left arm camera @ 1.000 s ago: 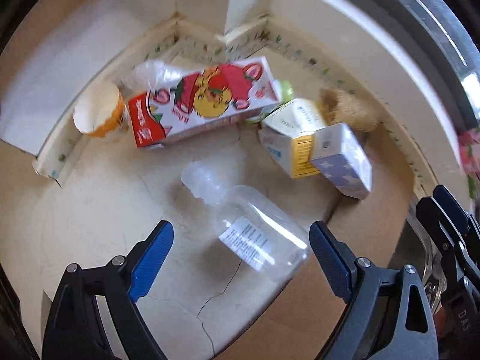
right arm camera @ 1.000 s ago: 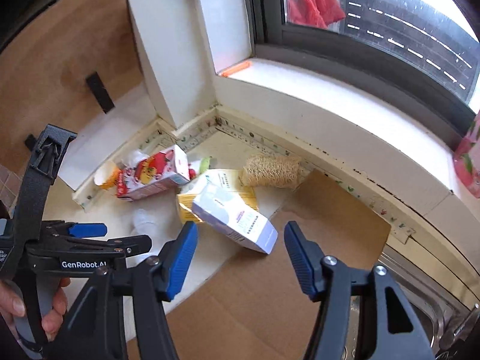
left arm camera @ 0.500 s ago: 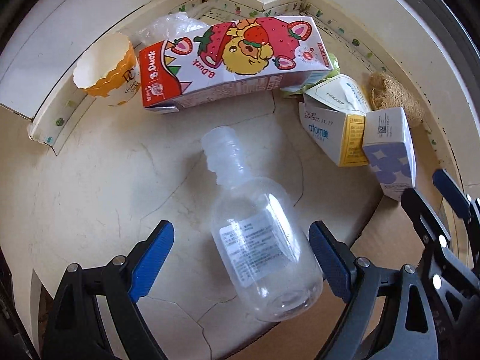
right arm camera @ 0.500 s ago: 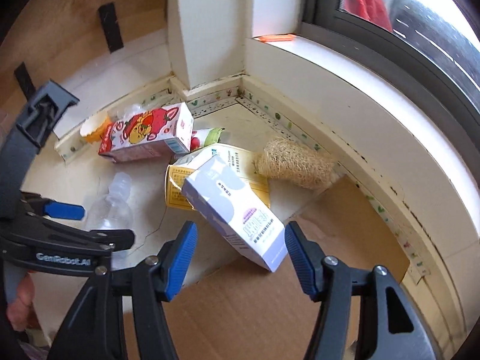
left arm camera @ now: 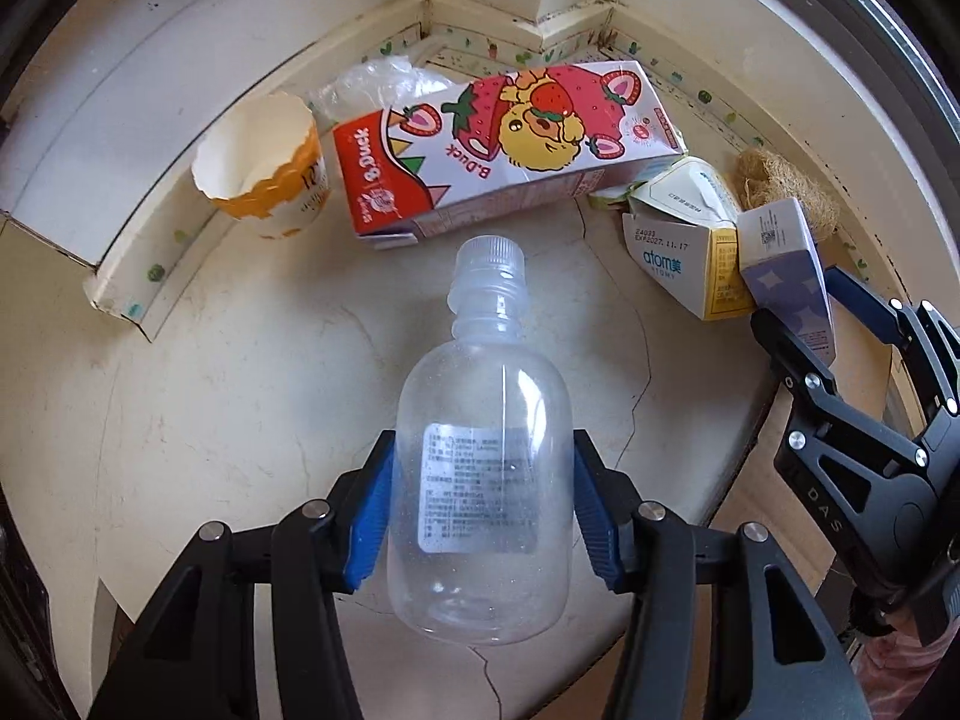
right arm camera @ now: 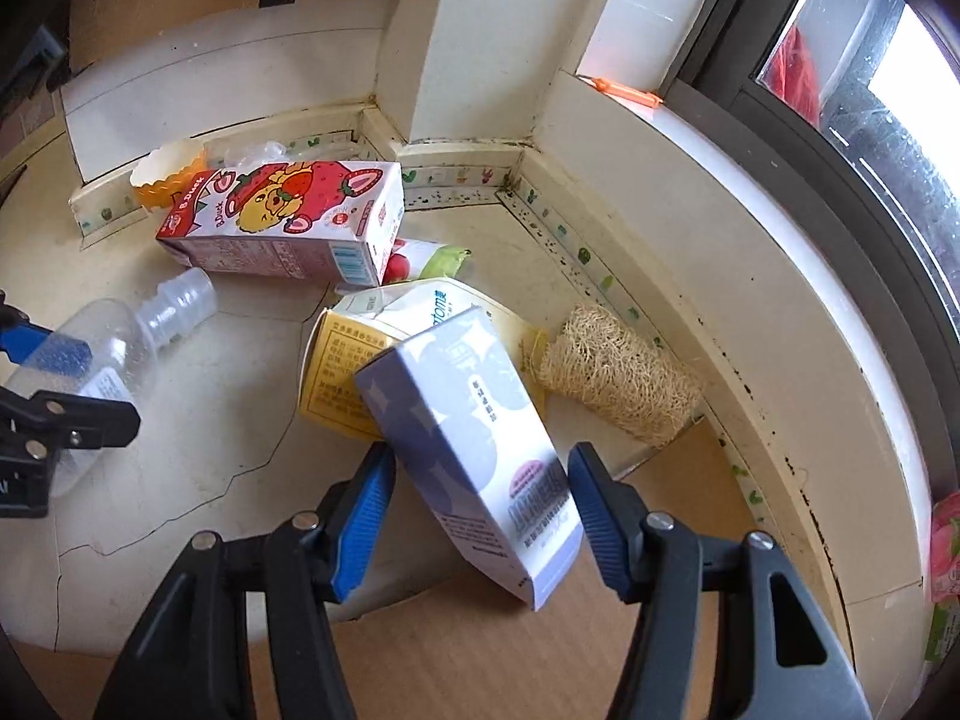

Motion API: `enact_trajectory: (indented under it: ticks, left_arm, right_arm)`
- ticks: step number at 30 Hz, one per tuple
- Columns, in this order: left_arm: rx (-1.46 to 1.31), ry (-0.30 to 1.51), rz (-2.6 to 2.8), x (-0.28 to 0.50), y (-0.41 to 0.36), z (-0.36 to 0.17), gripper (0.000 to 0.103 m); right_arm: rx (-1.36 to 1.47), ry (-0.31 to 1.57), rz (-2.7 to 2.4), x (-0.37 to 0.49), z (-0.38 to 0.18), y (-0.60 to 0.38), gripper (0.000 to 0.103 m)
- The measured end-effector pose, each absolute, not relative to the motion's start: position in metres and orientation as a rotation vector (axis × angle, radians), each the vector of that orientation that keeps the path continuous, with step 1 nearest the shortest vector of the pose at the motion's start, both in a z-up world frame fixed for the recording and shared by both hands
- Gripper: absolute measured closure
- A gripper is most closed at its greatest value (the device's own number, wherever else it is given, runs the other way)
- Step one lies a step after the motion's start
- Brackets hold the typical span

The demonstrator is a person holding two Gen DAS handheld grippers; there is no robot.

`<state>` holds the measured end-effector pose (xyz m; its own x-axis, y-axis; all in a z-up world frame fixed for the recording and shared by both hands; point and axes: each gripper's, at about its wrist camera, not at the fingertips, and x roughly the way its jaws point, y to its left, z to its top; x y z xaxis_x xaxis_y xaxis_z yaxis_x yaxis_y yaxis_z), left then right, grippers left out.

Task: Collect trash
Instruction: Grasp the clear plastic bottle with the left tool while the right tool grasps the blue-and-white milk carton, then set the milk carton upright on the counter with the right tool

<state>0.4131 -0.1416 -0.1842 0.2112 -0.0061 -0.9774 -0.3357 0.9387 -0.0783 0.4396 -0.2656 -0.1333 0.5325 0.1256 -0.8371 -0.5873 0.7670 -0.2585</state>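
Clear plastic bottle [left arm camera: 480, 468], lying on the cream counter [left arm camera: 228, 408], sits between the blue pads of the left gripper [left arm camera: 480, 516]; its jaws have just been closing and now press the bottle's sides. Right gripper [right arm camera: 480, 516] straddles the lavender carton [right arm camera: 462, 438], jaws also closing, but a gap shows on both sides. Step in hand: paired pickup of trash. Next, judged: lift the bottle; the right jaws must close until they bite the carton.

Bottle [left arm camera: 480, 480] btwn cup [left arm camera: 264, 174] & cartons [left arm camera: 780, 264]
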Motion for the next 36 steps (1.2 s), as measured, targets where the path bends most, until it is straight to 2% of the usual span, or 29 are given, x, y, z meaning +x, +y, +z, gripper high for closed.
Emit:
enact_trajectory:
  ticks: [1,2,11,22,23,24,25,30,36]
  left_arm:
    - [-0.295,1.337,0.234,0.412,-0.141,-0.182,0.05]
    - [-0.294,1.333,0.234,0.418,-0.139,-0.175,0.05]
    - [-0.255,1.276,0.177,0.397,-0.146,-0.149,0.05]
    - [-0.183,1.192,0.059,0.31,-0.132,-0.105,0.051]
    - [-0.174,1.187,0.052,0.301,-0.128,-0.101,0.051]
    - [-0.163,1.181,0.043,0.289,-0.125,-0.098,0.051]
    - [-0.151,1.176,0.033,0.277,-0.122,-0.094,0.051]
    - [-0.113,1.17,-0.002,0.22,-0.103,-0.085,0.051]
    - [-0.108,1.174,-0.02,0.171,-0.079,-0.086,0.051]
  right_arm:
    - [-0.566,0.91,0.439,0.438,-0.132,-0.266,0.059]
    - [-0.56,0.917,0.439,0.438,-0.131,-0.267,0.062]
    - [-0.445,0.956,0.443,0.412,-0.101,-0.281,0.065]
    - [-0.249,1.058,0.47,0.313,-0.049,-0.271,0.066]
    - [-0.232,1.067,0.469,0.3,-0.046,-0.268,0.087]
    - [-0.218,1.085,0.477,0.291,-0.044,-0.265,0.1]
    - [-0.186,1.112,0.469,0.28,-0.043,-0.261,0.103]
    - [-0.179,1.132,0.398,0.228,-0.043,-0.236,0.103]
    - [-0.024,1.126,0.327,0.203,-0.043,-0.231,0.103]
